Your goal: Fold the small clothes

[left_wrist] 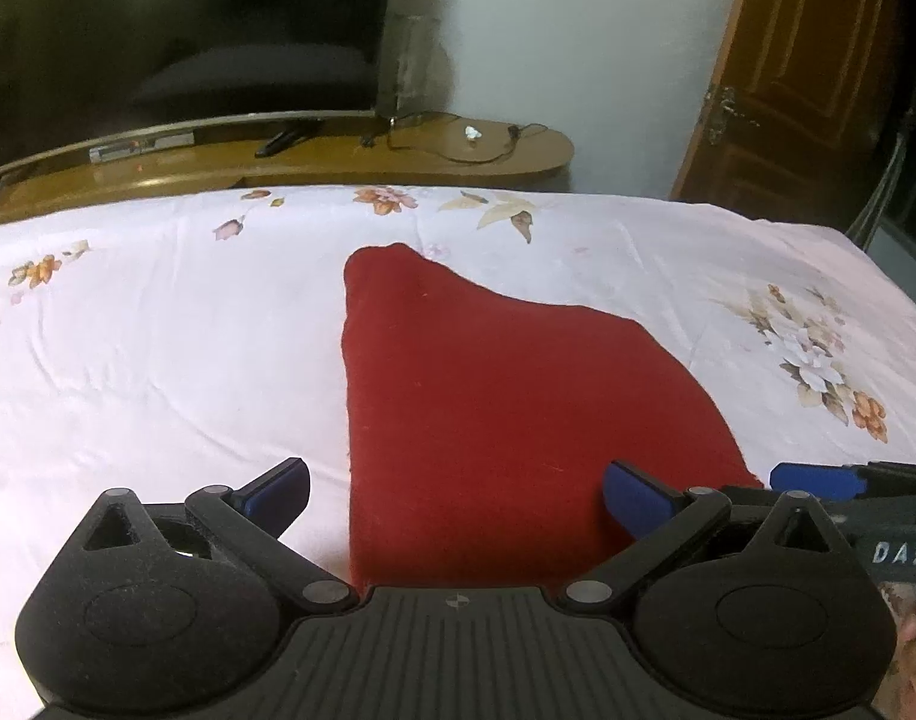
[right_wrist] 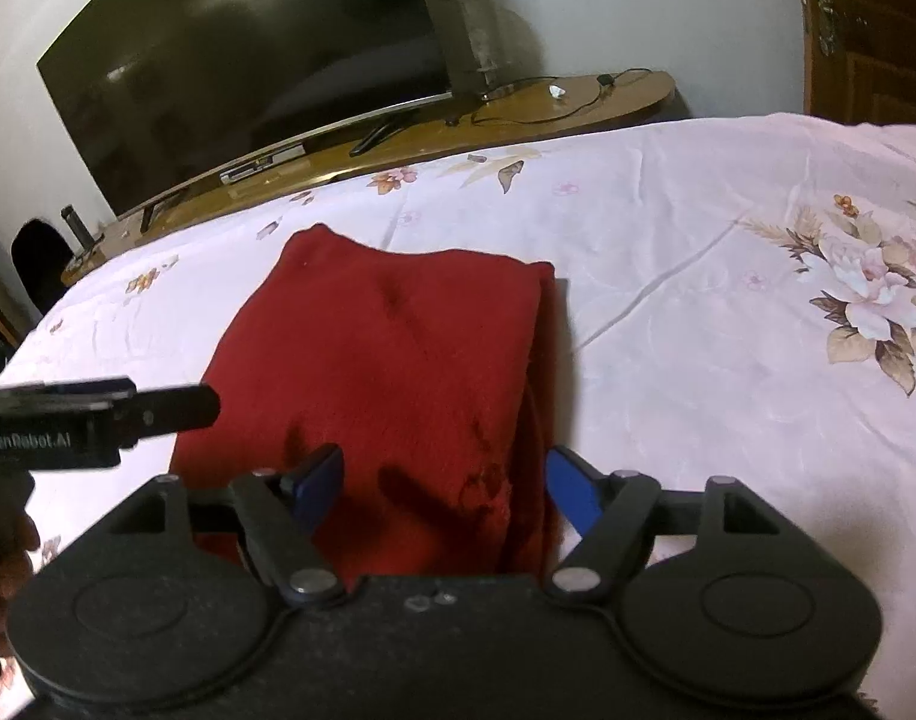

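A dark red garment [left_wrist: 487, 396] lies folded flat on the white floral bedsheet [left_wrist: 158, 348]. My left gripper [left_wrist: 458, 483] hovers over the garment's near left edge, jaws wide open, blue pads [left_wrist: 631, 495] off the cloth and nothing between them. In the right wrist view the same garment [right_wrist: 398, 348] shows a layered fold along its right side. My right gripper [right_wrist: 443, 474] stands open above the garment's near right part, pads apart and not pressing on it. Each gripper shows beside the other: the right gripper [left_wrist: 817, 480] at the picture's right edge, the left gripper [right_wrist: 158, 405] at the left.
Beyond the bed's far edge stands a low wooden TV stand [left_wrist: 398, 156] with a large dark television [left_wrist: 188, 30], a cable and small items. A brown wooden door [left_wrist: 805, 72] is at the right. The sheet [right_wrist: 727, 330] spreads wide around the garment.
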`<state>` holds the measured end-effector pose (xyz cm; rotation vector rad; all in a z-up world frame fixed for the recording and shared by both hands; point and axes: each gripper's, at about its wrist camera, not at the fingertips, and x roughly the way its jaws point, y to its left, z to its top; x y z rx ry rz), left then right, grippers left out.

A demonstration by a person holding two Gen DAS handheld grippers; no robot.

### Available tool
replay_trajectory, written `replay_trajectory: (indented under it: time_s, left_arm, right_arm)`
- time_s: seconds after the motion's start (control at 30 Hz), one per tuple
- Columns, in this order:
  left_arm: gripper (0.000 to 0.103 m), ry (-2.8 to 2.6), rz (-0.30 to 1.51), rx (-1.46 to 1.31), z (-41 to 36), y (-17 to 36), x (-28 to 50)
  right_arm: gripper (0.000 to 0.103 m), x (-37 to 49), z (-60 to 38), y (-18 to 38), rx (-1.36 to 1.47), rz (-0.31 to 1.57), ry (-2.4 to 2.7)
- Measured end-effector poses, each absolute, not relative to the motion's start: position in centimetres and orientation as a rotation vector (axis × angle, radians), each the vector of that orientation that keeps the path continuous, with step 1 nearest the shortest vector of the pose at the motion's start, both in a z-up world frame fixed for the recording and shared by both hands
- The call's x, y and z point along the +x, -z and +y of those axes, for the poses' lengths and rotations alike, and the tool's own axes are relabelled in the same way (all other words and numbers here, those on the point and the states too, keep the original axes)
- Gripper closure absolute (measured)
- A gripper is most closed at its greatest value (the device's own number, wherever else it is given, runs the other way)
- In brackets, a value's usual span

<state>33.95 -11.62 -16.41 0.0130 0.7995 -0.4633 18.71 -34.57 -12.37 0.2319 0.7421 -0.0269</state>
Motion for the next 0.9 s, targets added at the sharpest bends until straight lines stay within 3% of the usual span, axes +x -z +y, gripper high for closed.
replay_trajectory:
  time_s: [0.57, 0.6, 0.63, 0.9]
  left_arm:
    - [0.001, 0.518, 0.957, -0.2, -10.2, 20.8, 38.4]
    - [0.005, 0.523, 0.964, -0.208, -10.3, 21.0, 38.5]
    - [0.018, 0.529, 0.972, -0.212, -10.4, 21.3, 38.6]
    - [0.019, 0.549, 1.03, -0.265, -10.8, 23.1, 39.2]
  right_arm:
    - [0.025, 22.8, -36.7, 13.4, 0.34, 0.787, 0.023]
    - [0.025, 23.1, -36.8, 13.7, 0.344, 0.796, 0.025]
    - [0.025, 23.4, -36.8, 14.0, 0.349, 0.808, 0.024]
    - [0.021, 23.8, -38.5, 15.9, 0.445, 0.843, 0.04]
